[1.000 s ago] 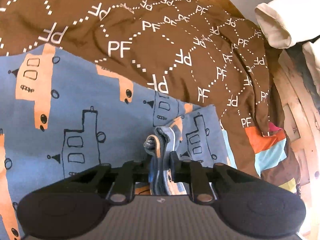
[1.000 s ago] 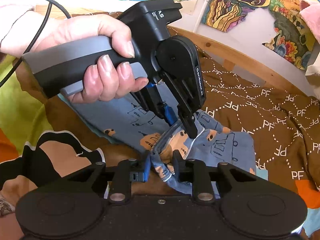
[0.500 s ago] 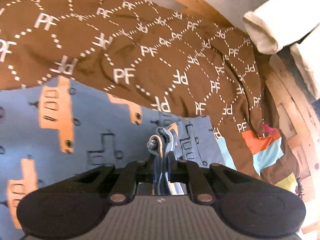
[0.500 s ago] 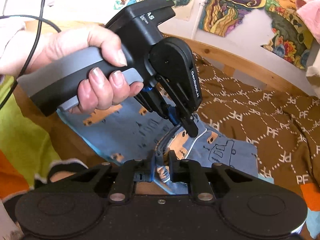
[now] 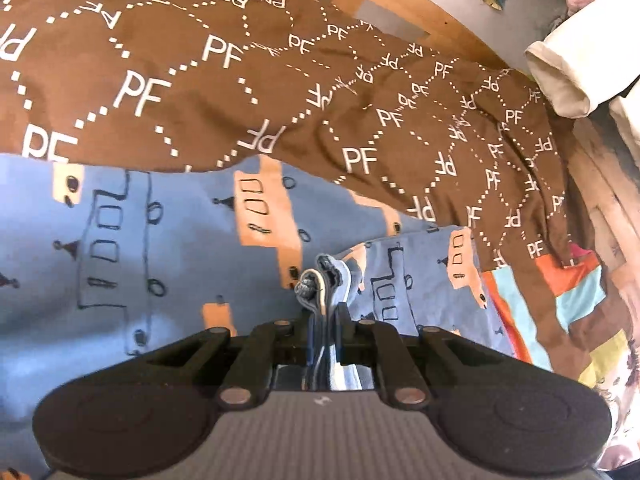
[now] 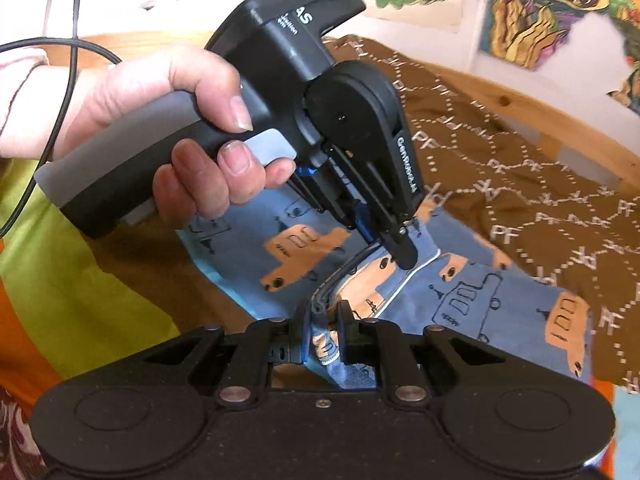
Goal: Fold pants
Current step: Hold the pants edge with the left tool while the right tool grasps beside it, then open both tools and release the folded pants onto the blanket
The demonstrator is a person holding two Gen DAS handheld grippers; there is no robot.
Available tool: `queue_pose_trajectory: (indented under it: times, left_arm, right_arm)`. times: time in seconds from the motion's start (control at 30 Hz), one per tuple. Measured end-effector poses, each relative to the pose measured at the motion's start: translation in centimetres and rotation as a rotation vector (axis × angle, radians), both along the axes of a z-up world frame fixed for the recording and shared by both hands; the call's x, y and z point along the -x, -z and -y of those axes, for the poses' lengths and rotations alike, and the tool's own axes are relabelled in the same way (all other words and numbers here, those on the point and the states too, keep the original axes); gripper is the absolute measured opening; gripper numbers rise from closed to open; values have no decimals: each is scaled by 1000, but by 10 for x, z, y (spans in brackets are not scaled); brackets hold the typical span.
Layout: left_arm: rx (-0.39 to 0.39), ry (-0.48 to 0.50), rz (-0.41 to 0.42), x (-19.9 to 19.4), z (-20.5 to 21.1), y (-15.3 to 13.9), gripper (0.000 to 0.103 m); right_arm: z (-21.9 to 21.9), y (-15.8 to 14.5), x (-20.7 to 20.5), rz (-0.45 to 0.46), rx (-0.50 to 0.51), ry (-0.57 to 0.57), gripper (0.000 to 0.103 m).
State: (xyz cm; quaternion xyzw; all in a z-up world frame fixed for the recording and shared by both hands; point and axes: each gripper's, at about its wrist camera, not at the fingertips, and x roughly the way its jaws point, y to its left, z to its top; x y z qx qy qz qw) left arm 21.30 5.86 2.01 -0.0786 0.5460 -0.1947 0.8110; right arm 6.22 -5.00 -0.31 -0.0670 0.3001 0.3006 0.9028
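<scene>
The blue pants [image 5: 160, 248] with orange and outlined trucks lie on a brown "PF" blanket [image 5: 320, 92]. My left gripper [image 5: 325, 320] is shut on a bunched edge of the pants [image 5: 324, 280]. In the right wrist view the pants [image 6: 460, 300] spread to the right, and my right gripper [image 6: 323, 328] is shut on a fold of their edge. The left gripper [image 6: 400, 248], held by a hand [image 6: 160, 128], pinches the same edge just beyond the right one.
A wooden bed rail [image 5: 400, 12] runs along the far side, also in the right wrist view [image 6: 520, 112]. Cream bedding [image 5: 568, 76] lies at the right. A colourful patchwork cover [image 5: 568, 300] lies right of the pants. Pictures [image 6: 536, 8] hang on the wall. A green-orange cloth [image 6: 60, 280] is at left.
Both grippers, still shut on the pants edge, have moved along with the fabric; the left view now shows more of the far rail, and the pants lie more spread out.
</scene>
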Motion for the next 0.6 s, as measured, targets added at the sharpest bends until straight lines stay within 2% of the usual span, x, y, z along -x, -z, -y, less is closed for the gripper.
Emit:
queue_pose_trajectory:
  times: [0.13, 0.2, 0.27, 0.3, 0.33, 0.37, 0.4, 0.43, 0.47, 0.53, 0.6]
  left_arm:
    - [-33, 13, -13, -2, 0, 5, 12]
    - [-42, 8, -18, -3, -2, 8, 17]
    - [-40, -12, -13, -1, -5, 8, 28]
    - [-34, -21, -14, 1, -7, 6, 30]
    - [-33, -29, -14, 2, -9, 4, 35]
    - [-38, -37, -11, 4, -12, 1, 46]
    - [-47, -48, 2, 7, -15, -3, 54]
    - [-60, -64, 26, 11, -17, -7, 64]
    - [-81, -87, 58, 16, -19, -13, 70]
    - [-122, -117, 104, 25, -18, -18, 72]
    - [-164, -128, 137, 33, -9, -18, 73]
  right_arm:
    - [-7, 4, -5, -23, 2, -8, 14]
    - [-8, 7, -6, -35, 10, -14, 15]
    - [-5, 6, -4, -35, 1, -23, 22]
    - [-2, 4, -3, -29, 3, -32, 23]
    - [3, 0, -1, -16, 15, -45, 29]
    - [12, -4, 3, 6, 34, -58, 38]
    - [22, -8, 6, 32, 57, -63, 43]
    - [34, -10, 9, 61, 86, -60, 53]
    - [48, -12, 9, 88, 125, -51, 62]
    - [78, -9, -1, 112, 203, 8, 67]
    - [106, -4, -24, 116, 251, 115, 74]
